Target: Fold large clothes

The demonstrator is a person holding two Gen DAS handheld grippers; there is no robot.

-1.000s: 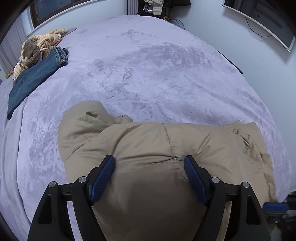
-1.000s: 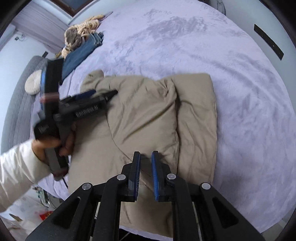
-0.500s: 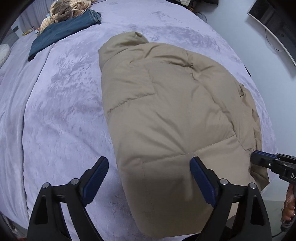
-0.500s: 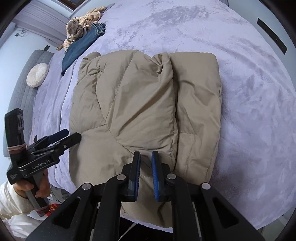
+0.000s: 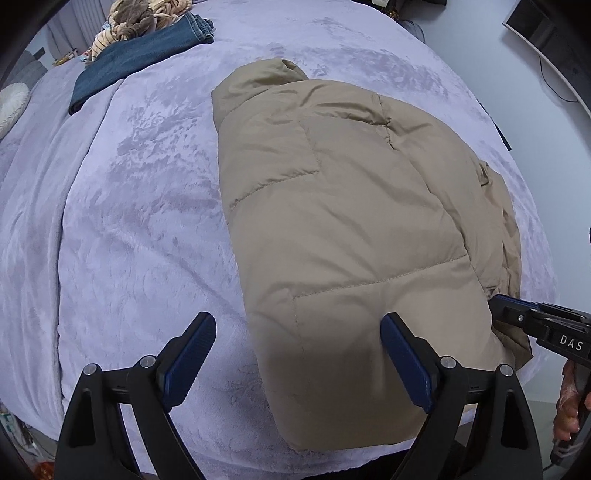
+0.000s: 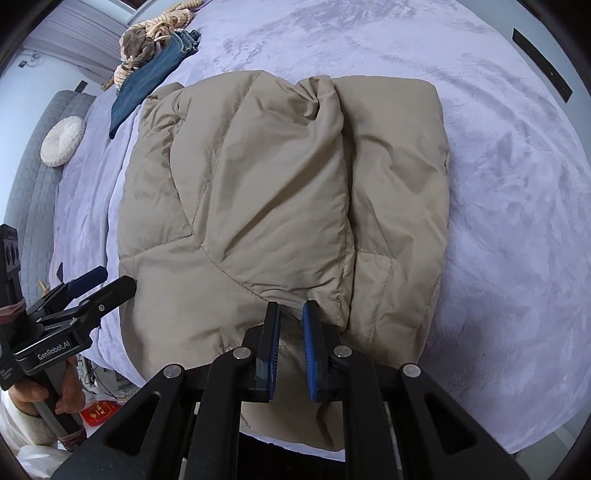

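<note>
A tan puffer jacket (image 5: 351, 221) lies folded on the lavender bed cover (image 5: 147, 221), its sleeve laid over the body (image 6: 277, 184). My left gripper (image 5: 297, 321) hangs open and wide above the jacket's near left corner, one finger over the bare cover, nothing between its pads. From the right wrist view it (image 6: 110, 282) sits off the bed's near left edge, held by a hand (image 6: 37, 391). My right gripper (image 6: 291, 308) is nearly closed at the jacket's near hem, with tan fabric in the narrow gap. Its tip (image 5: 496, 299) meets the jacket's crumpled right edge.
Folded blue jeans (image 5: 140, 55) and a brown knitted bundle (image 5: 136, 18) lie at the bed's far left corner. A round white cushion (image 6: 62, 140) rests on a grey quilted seat (image 6: 33, 184). A monitor (image 5: 546, 40) hangs on the right wall.
My left gripper drew back from over the jacket to the bed's near left edge and its jaws widened. The jacket settled flat. My right gripper stayed where it was.
</note>
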